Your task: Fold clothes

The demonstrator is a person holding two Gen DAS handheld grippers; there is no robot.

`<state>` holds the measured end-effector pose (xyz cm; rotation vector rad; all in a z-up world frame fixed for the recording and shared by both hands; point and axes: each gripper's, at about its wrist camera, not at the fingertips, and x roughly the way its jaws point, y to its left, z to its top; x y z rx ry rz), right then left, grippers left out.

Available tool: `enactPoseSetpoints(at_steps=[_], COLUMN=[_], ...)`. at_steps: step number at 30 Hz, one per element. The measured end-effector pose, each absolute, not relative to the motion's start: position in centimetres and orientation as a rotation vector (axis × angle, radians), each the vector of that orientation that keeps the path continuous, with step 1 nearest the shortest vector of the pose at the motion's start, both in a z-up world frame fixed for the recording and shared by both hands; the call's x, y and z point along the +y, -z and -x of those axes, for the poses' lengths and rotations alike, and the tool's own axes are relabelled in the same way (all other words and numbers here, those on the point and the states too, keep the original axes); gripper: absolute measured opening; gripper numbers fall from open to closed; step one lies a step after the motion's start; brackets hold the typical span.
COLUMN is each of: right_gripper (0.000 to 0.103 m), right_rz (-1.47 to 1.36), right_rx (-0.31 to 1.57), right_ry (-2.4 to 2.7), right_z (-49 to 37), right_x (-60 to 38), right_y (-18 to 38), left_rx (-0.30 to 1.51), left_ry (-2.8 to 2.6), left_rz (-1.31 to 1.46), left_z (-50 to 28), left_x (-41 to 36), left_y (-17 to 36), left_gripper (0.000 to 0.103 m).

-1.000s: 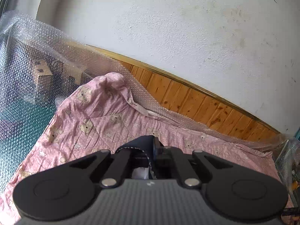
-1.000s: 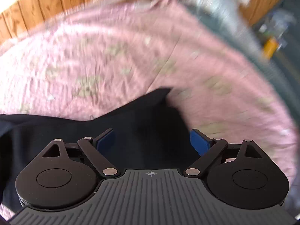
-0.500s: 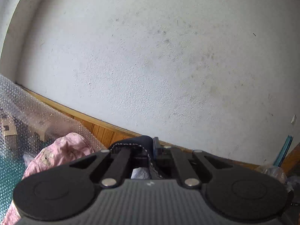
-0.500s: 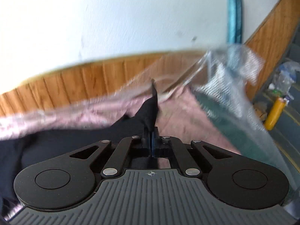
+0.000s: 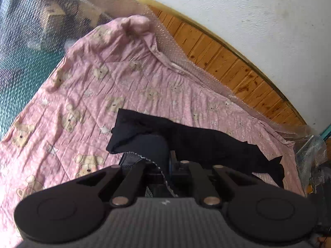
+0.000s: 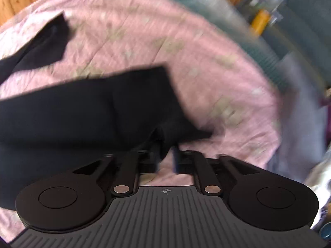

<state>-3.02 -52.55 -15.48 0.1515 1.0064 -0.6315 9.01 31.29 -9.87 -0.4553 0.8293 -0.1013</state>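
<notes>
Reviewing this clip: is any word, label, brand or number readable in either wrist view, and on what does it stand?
No text can be read in either view.
Cardboard box behind the bubble wrap: a dark mark on it, too blurred to read.
Yellow bottle: motion-blurred, nothing legible.
Pink quilt: only bear and star prints, no words.
Black garment: no label shows.
Each gripper body bears only a small cross mark, left gripper, right gripper.
</notes>
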Motion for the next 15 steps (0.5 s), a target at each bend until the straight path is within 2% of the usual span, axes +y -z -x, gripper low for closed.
enactPoseSetpoints(at_steps=[2,5,6,7,8,10,12,14,15], right_gripper=[0.051,0.057,0.063,0.072,0.076,0.08,0.08,0.075,0.058], right_rz=[-0.124,-0.156,-0.169,-0.185,-0.201,-0.227,-0.251,-0.274,-0.286], right_rx=[0.886,0.805,0.794,0.791,0.793,0.839,0.896,0.953,0.981], right_ry=[0.663,0.534,0.472,0.415,0.36,0.317,0.292,0.267,0.254], right_z=[1.3,-5.4,-8.1,-11.3,-14.7,-20.0,-24.8,-29.6,-32.1], right_x=[-51.8,-50.3,-49.7,-49.1,-48.5,-47.5,-46.6,-45.7,-45.2], right_y=[12.6,10.2,9.9,10.2,10.9,13.6,16.5,19.4,20.9], left_rx=[0.787,0.731,0.716,0.701,0.686,0.669,0.664,0.66,0.651], left_ry=[0.122,0.147,0.145,0.144,0.143,0.13,0.113,0.098,0.088], left_rz=[0.427,0.398,0.4,0.402,0.404,0.409,0.4,0.386,0.373], left_z=[-9.0,-8.6,-8.4,-8.2,-8.0,-7.6,-7.6,-7.9,-8.2], left_x=[30.4,28.6,28.1,27.6,27.0,26.1,25.4,24.8,24.7], left_y=[8.1,6.4,6.1,5.8,5.5,5.1,4.7,4.2,3.8], left_gripper=[0.003,0.003,0.003,0.003,0.003,0.003,0.003,0.003,0.003])
